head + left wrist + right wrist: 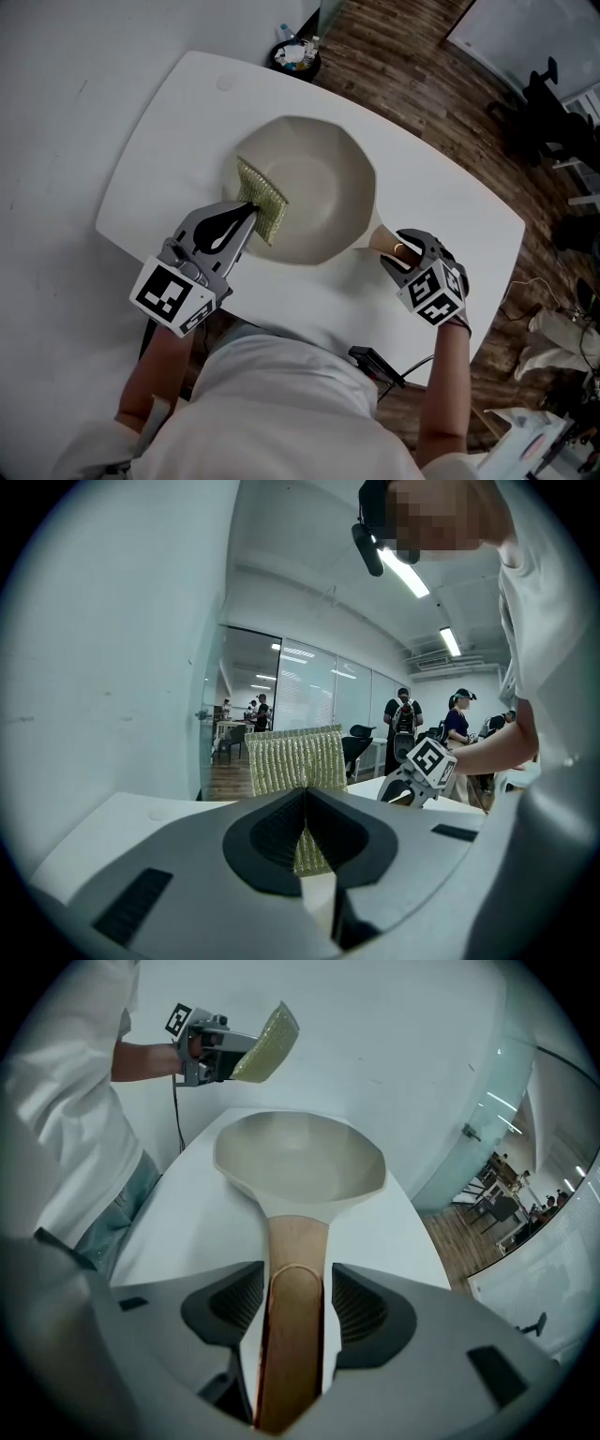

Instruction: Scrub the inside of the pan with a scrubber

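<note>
An open office: glass partitions [309,691], desk chairs [361,733] (people [404,719] standing about), strip lights [410,574].

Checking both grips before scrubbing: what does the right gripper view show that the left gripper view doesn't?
Only the right gripper view: the pan, its wooden handle lying between the right gripper's open jaws, pads clear of it. Only the left gripper view: the left gripper's jaws shut on the scrubber's lower edge, and people standing in the background. Both: the scrubber, the white table and the opposite gripper.
</note>
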The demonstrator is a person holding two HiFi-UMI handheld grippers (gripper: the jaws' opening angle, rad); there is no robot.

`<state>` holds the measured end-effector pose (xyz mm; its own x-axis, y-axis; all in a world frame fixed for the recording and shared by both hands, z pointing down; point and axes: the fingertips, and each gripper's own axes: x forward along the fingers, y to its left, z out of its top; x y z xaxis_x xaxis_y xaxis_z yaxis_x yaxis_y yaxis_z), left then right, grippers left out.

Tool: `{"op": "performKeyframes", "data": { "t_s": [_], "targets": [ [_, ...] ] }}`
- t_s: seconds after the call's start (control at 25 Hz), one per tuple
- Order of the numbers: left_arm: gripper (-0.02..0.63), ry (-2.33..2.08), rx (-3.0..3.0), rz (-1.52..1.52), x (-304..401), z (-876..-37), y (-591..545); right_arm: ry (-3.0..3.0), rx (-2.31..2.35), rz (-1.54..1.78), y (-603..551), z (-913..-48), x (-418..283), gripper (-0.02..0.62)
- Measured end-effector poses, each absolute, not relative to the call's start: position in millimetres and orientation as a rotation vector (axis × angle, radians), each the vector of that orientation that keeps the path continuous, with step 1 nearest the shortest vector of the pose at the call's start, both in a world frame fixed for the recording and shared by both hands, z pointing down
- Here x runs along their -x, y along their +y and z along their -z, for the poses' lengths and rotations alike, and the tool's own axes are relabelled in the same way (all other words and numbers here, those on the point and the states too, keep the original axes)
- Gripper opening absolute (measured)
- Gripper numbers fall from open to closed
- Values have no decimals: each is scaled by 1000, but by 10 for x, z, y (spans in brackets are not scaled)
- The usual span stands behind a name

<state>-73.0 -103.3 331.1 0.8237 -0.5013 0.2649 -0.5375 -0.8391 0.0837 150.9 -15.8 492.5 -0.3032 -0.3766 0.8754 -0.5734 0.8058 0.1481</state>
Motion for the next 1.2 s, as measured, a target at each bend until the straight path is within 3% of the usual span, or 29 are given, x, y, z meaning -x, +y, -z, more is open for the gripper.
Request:
{"op": "performKeyframes", "data": {
  "t_s": [0.56,0.76,1.2],
  "targets": [
    [18,-782,-2839,-421,664,-3442,-1063,-1878,-588,-265,-146,-5138,-1445,224],
    [18,-742,-2837,-451,582,-3532,-1091,-1847,-598,-266,-183,-5155,-1483,144],
    [18,-558,-2839,-604,229,-3872,-1136,-1837,-618,-265,-191,-5170,-1502,135]
  ]
}}
